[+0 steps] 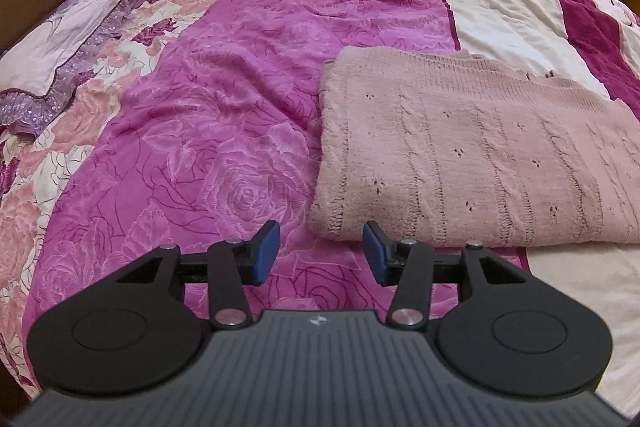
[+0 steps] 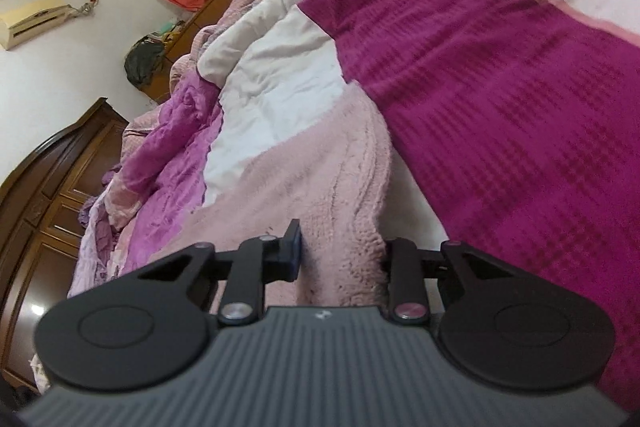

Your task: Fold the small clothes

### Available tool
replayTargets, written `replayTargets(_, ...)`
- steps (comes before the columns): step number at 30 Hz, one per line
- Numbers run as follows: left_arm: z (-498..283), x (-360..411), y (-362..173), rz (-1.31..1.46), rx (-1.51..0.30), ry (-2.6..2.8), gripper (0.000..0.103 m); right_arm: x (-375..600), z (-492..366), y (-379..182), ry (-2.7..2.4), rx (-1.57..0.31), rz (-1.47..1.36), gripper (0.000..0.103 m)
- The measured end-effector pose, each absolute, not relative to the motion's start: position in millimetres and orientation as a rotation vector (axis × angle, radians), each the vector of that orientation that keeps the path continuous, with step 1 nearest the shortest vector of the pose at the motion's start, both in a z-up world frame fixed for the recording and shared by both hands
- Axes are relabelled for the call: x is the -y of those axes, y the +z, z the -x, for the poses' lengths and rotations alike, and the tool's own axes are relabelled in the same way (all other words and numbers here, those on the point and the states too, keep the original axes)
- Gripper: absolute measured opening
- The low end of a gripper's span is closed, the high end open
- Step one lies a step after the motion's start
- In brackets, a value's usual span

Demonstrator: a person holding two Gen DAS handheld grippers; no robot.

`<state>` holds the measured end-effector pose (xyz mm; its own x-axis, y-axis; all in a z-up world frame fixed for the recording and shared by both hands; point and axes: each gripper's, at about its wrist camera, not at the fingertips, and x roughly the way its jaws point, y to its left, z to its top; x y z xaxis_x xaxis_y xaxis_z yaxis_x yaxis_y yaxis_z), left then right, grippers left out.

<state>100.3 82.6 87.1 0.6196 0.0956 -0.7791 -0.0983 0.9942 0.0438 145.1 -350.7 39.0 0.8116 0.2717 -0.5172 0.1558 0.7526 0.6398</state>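
While pale pink cable-knit sweater point(image 1: 480, 155) lies folded into rectangle on magenta rose-print quilt point(image 1: 240, 107), just ahead-right of left tongs point(image 1: 320, 253) (apart, empty), right tongs point(image 2: 340, 255) clamp its edge; further fold likely remains.

No words, numbers or brand names can be read in either view. The only sign is a small pale emblem point(image 1: 317, 321) printed on the ribbed grey body of the left gripper point(image 1: 320, 253), and the same emblem point(image 2: 322, 315) on the right gripper point(image 2: 340, 251); it is too small to make out as letters. The wall air conditioner point(image 2: 28, 21) shows dark marks on its front, too blurred to read.
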Motion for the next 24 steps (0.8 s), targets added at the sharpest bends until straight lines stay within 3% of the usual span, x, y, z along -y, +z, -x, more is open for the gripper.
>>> replayTargets(11, -90, -103, 100, 0.041, -0.849, 0.122, 0.054, 295, -164, 102, 0.161, -0.574, -0.520, 0.028)
replayTargets(24, -74, -158, 100, 0.123, -0.828, 0.185, 0.054, 155, -199, 144, 0.374, -0.553, -0.343, 0.027)
